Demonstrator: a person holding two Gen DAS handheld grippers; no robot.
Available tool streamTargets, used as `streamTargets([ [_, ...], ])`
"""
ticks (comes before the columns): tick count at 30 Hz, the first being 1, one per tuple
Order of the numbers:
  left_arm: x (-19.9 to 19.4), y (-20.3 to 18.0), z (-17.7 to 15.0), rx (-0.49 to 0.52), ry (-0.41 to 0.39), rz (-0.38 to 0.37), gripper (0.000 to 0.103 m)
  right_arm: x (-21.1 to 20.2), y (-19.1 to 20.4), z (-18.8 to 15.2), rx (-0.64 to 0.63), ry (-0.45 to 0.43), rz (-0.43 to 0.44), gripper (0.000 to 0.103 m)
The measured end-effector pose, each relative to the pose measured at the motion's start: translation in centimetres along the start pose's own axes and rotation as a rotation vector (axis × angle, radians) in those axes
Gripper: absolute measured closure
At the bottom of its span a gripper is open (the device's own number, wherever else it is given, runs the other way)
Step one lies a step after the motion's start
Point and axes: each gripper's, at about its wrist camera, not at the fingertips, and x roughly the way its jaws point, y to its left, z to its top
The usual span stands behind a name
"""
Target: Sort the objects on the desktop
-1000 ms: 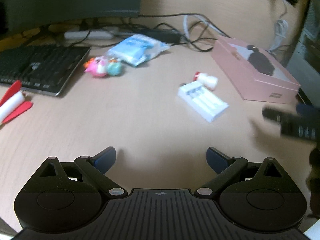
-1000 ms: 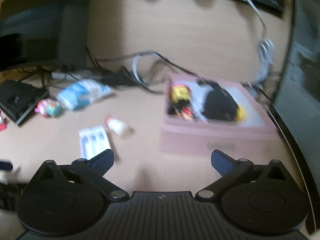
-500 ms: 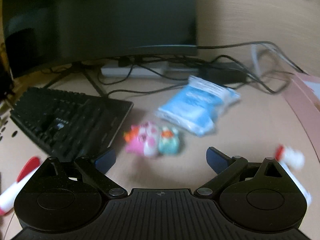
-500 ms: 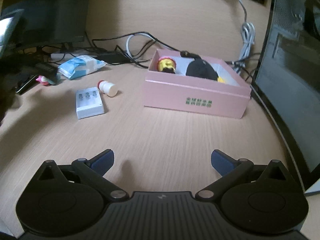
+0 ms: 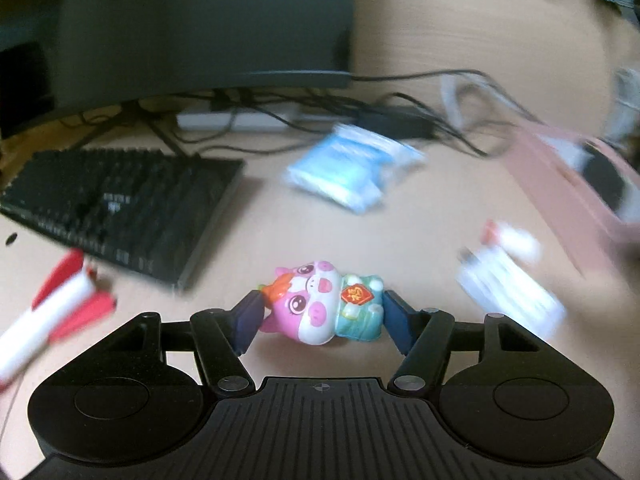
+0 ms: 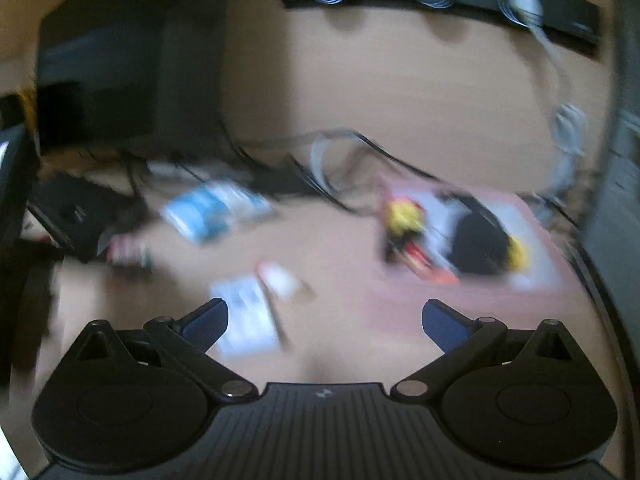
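Note:
A pink pig toy with a teal body (image 5: 320,304) lies on its side on the wooden desk. It sits between the fingers of my left gripper (image 5: 322,314). The jaws are closing, and both blue pads touch the toy's ends. The toy looks sharp while everything around it is blurred. My right gripper (image 6: 324,316) is open with nothing between its fingers. It hangs over the desk in front of the pink box (image 6: 552,252), which holds a yellow-and-red toy and a black object. A white battery case (image 6: 246,320) lies just beyond its left finger.
A blue packet (image 5: 352,168), a small red-capped white bottle (image 5: 512,238) and the battery case (image 5: 512,292) lie on the desk. A black keyboard (image 5: 120,208) and a red-and-white rocket toy (image 5: 52,312) are at the left. A monitor (image 5: 200,32) and cables fill the back.
My left gripper has come forward to the pig toy and its jaws have narrowed from wide open onto it. The right wrist view has shifted toward the battery case and is blurred.

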Motion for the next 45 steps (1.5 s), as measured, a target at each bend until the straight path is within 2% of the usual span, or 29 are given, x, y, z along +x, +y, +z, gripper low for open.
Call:
streamTargets([
  [4,-2.4,-0.5,-3.7,0.075,0.016,-0.008,0.032,5.5,3.4,5.2,0.031,0.024,0.116,0.0],
  [7,-2.5,0.1,-4.5,0.063,0.008,-0.006,0.029,10.7,6.0,8.1,0.099,0.075,0.145,0.0],
  [8,-2.3,0.5,-4.6,0.043,0.009,-0.006,0.026,12.7,7.0,8.9,0.127,0.105,0.137,0.0],
  [9,-2.1,0.9,-4.6,0.016,0.017,-0.012,0.018,14.5,7.9,9.4,0.148,0.132,0.118,0.0],
  [11,-1.7,1.6,-4.5,-0.034,0.034,-0.037,0.009,17.9,9.5,9.9,0.193,0.176,0.059,0.0],
  [13,-1.7,2.0,-4.5,-0.043,0.037,-0.048,0.008,20.6,10.8,9.9,0.2,0.203,0.026,0.0],
  [16,-1.5,2.7,-4.6,-0.049,0.042,-0.058,0.005,23.1,12.1,9.5,0.126,0.222,0.001,0.0],
  [17,-1.5,2.9,-4.7,-0.06,0.044,-0.06,0.004,23.6,12.3,9.4,0.1,0.225,-0.003,0.004],
  [18,-1.4,3.1,-4.7,-0.07,0.039,-0.06,0.003,23.8,12.4,9.2,0.083,0.228,0.0,0.017],
  [21,-1.2,3.1,-4.5,-0.072,0.049,-0.052,0.002,23.3,12.0,8.8,0.04,0.238,0.033,0.033],
  [26,-0.6,3.6,-4.3,-0.077,0.071,0.018,0.001,19.3,10.6,7.1,-0.001,0.268,0.126,0.044],
  [32,-0.1,6.3,-4.0,-0.134,0.07,0.143,0.001,9.8,8.8,3.3,-0.061,0.25,0.32,0.043],
  [34,0.2,7.3,-3.6,-0.16,0.07,0.183,0.001,7.2,8.9,1.7,-0.125,0.252,0.384,0.035],
  [35,0.2,7.7,-3.4,-0.176,0.072,0.201,0.001,5.9,8.9,0.9,-0.158,0.236,0.386,0.024],
  [36,0.1,8.1,-3.2,-0.194,0.071,0.213,0.001,4.7,8.8,0.2,-0.19,0.209,0.375,0.02],
  [40,-1.5,8.8,-2.9,-0.252,0.052,0.228,0.001,2.2,7.2,-1.1,-0.237,0.147,0.29,0.02],
  [45,-3.0,7.6,-3.1,-0.244,0.073,0.24,0.001,3.8,3.7,-0.9,-0.158,0.153,0.158,0.02],
])
